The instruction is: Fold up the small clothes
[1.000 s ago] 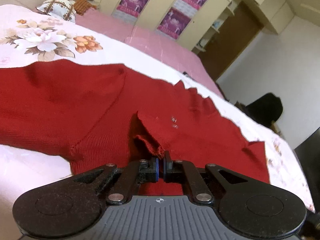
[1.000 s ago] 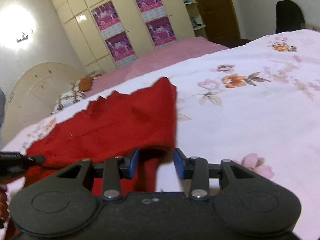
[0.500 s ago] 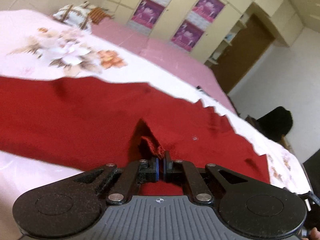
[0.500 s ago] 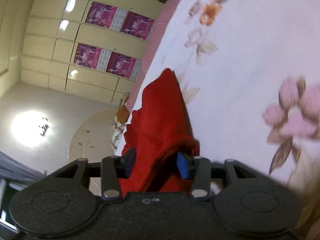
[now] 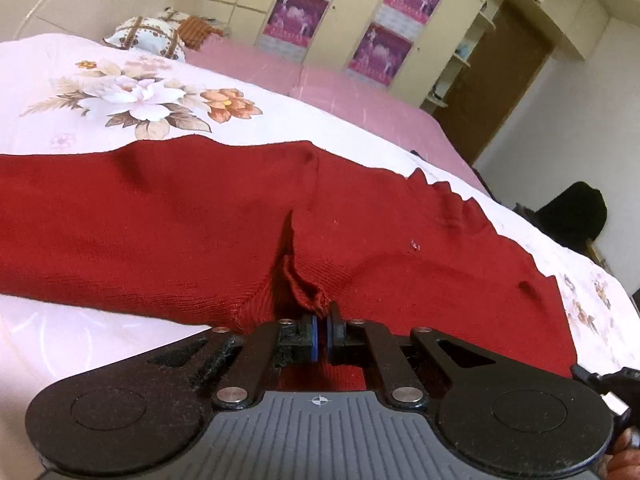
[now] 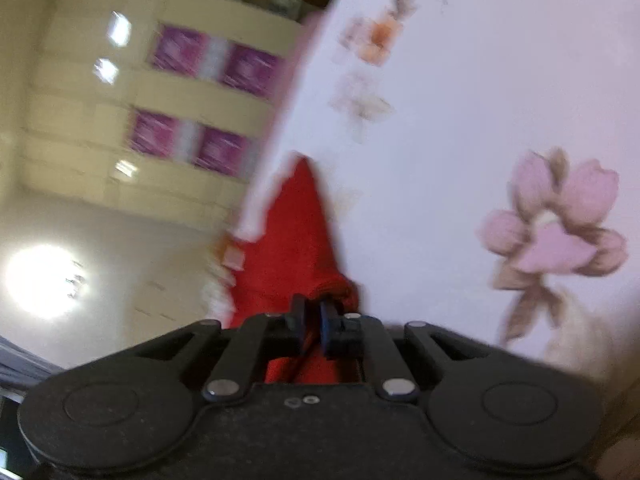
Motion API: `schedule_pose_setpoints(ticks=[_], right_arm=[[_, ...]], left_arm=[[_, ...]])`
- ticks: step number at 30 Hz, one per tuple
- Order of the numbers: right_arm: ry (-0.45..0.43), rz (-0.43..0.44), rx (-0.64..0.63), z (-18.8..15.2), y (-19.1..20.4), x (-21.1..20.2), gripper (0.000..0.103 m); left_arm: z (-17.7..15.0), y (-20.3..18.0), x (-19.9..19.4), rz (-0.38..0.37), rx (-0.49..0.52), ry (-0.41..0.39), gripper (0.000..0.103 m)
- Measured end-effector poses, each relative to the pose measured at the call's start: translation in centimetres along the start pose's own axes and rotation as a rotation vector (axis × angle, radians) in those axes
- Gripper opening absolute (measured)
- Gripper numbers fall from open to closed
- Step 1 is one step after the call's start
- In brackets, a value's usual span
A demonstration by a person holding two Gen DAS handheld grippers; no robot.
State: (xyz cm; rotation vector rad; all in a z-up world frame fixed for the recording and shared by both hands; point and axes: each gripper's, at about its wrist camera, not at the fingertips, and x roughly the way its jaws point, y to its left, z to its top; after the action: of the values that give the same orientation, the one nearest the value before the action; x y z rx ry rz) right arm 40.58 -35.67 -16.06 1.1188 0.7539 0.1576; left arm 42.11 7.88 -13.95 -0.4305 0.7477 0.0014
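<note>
A dark red knitted sweater (image 5: 168, 224) lies spread across the floral bedsheet (image 5: 80, 92), one sleeve reaching left. My left gripper (image 5: 321, 330) is shut on a pinched fold of the sweater's near edge. In the blurred, tilted right wrist view, my right gripper (image 6: 314, 320) is shut on another part of the red sweater (image 6: 296, 248), which bunches between the jaws and stretches away over the sheet (image 6: 460, 120).
A patterned pillow (image 5: 148, 36) lies at the head of the bed. Beyond it are a pink bed (image 5: 320, 84), a cream wardrobe with purple posters (image 5: 304, 4), a brown door (image 5: 496, 92) and a black chair (image 5: 572, 216) at the right.
My right gripper closed from open onto the sweater's edge and tilted over sharply. My left gripper stayed shut on its fold and shifted a little, so more of the sweater shows.
</note>
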Motion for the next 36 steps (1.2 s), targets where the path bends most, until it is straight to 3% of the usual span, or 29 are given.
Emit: schedule_pose_setpoints(ticks=[4,6,8,9,12,14,15,16,17,20,22,23,27,29,31,34,36], right_arm=[[0.002,-0.020,-0.094,-0.1,0.8,-0.4,0.005],[0.021,-0.043,-0.156,0.2,2.0,-1.0,0.014],[-0.003,-0.051,-0.294,-0.1,2.9,-3.1,0.040],[-0.036,-0.067,-0.372,0.0,3.8,-3.9,0.046],[-0.086,-0.104,-0.548,1.1,6.3,-3.1,0.043],[-0.076,-0.129,-0.630,1.6,7.3,-0.8,0.030],[-0.061,-0.137,-0.684,1.5,7.8,0.5,0.025],[-0.048,-0.159,-0.757,1.2,8.4,2.0,0.018],[-0.037,-0.176,-0.816,1.1,8.6,3.0,0.018],[-0.060,-0.285,-0.946,1.6,8.5,5.9,0.014],[-0.096,-0.357,-0.844,3.6,7.8,5.6,0.021],[-0.095,-0.338,-0.809,4.0,7.8,5.0,0.019],[-0.114,-0.207,-0.935,0.2,9.3,2.7,0.023],[-0.022,-0.254,-1.040,-2.4,9.1,4.1,0.025],[-0.027,-0.302,-1.076,-3.5,9.0,4.1,0.025],[-0.059,-0.246,-1.008,-3.3,10.1,1.1,0.033],[-0.077,-0.220,-0.992,-3.6,10.2,-0.7,0.041]], left_arm=[[0.0,0.1,-0.5,-0.006,0.010,0.005,0.004],[0.1,0.6,-1.6,0.003,0.005,0.008,0.004],[0.2,1.1,-4.0,0.069,0.040,-0.082,0.004],[0.4,1.0,-4.6,0.088,0.064,-0.111,0.004],[1.8,-0.7,-3.5,0.032,0.122,-0.113,0.004],[2.2,-3.3,-1.3,-0.028,0.213,-0.093,0.006],[2.2,-4.4,0.0,-0.039,0.252,-0.067,0.013],[2.0,-5.3,1.5,-0.028,0.295,-0.039,0.051],[1.7,-5.7,2.6,-0.001,0.327,-0.027,0.082],[0.9,-5.2,3.5,0.067,0.386,-0.047,0.081],[1.1,-5.3,2.2,0.065,0.360,-0.058,0.081],[0.9,-5.4,2.0,0.074,0.366,-0.069,0.082],[0.0,-6.0,3.1,0.104,0.426,-0.059,0.086],[0.4,-5.8,2.8,0.098,0.398,-0.064,0.086],[0.9,-4.8,1.3,0.085,0.329,-0.092,0.086],[0.8,-0.8,-2.9,0.106,0.178,-0.173,0.086],[0.4,4.0,-6.3,0.146,0.023,-0.223,0.086]])
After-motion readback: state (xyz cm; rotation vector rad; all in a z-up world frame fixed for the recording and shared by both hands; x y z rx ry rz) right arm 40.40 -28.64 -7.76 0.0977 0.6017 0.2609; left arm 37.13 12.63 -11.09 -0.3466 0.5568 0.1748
